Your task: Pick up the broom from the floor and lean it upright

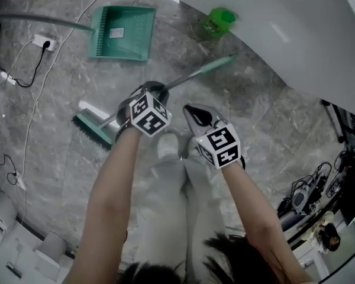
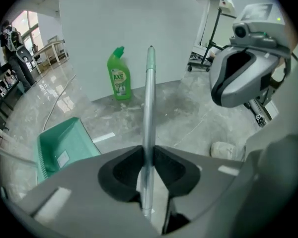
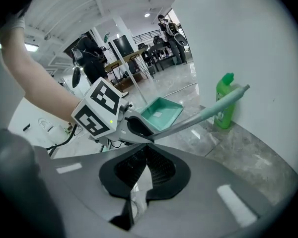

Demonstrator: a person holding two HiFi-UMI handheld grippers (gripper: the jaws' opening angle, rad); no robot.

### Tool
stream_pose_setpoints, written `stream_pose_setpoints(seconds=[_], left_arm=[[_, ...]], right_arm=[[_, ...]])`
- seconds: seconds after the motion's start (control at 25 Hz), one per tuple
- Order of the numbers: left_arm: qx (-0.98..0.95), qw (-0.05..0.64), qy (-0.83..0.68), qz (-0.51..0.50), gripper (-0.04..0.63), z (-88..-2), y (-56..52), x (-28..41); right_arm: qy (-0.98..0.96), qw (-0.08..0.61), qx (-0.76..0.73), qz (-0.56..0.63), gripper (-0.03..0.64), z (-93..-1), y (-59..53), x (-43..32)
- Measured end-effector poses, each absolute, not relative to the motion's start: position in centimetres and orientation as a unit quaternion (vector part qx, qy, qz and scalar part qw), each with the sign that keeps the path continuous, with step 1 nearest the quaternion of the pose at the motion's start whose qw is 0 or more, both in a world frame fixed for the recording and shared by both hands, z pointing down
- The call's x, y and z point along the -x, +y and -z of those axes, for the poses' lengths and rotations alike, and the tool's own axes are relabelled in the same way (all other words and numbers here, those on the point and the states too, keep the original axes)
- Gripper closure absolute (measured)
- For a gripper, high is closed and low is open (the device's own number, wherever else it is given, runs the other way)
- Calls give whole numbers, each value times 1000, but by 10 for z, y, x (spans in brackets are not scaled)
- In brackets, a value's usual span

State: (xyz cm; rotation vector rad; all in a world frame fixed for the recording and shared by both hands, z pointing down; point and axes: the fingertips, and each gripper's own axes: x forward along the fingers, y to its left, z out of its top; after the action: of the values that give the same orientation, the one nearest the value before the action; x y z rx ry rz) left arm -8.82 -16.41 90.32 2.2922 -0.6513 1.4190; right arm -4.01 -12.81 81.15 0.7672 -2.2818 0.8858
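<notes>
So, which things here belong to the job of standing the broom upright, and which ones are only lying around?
Belong to the job:
- broom, its handle clamped in the left tongs
- white wall, probably where it will lean

Only lying around:
- teal dustpan
- green AXE bottle
- white socket with a black cable

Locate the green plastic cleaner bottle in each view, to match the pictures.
Head view: green plastic cleaner bottle at top, right of centre, by the foot of the white wall.
Left gripper view: upper left of centre, upright against the wall, left of the grey broom handle.
Right gripper view: right side, at the wall's foot, behind the handle's tip.
Shared landmark: teal plastic dustpan, left of the bottle in all three.
</notes>
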Motion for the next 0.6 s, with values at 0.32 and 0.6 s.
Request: stream_pose_setpoints(seconds=[0.32, 0.6], left_arm=[[-830, 168, -271, -458, 523, -826, -195, 59], [-834, 164, -313, -423, 525, -766, -210, 44]], right_arm=[[-860, 264, -306, -312, 615, -741, -150, 29], [-864, 261, -316, -293, 615, -696, -165, 17]])
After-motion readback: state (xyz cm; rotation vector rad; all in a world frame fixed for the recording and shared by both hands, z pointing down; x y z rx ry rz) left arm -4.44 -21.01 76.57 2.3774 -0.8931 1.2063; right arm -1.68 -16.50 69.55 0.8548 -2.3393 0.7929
